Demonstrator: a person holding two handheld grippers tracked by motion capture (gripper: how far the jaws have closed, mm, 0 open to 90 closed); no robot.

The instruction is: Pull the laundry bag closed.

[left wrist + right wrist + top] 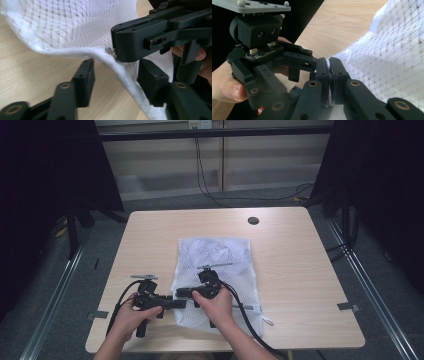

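A white mesh bag lies flat in the middle of the wooden table. My right gripper points left and is shut on the bag's thick hem at its near left edge; its jaws press together on the white fabric. A small metal piece on the hem sits right at that pinch, seen in the left gripper view. My left gripper lies just beside it. The left gripper stands open, its jaws on either side of the lifted hem without closing on it.
A round black cap is set into the table's far edge. A small white tag lies by the bag's near right corner. Cables trail from the grippers toward the table's near edge. Dark curtains flank both sides.
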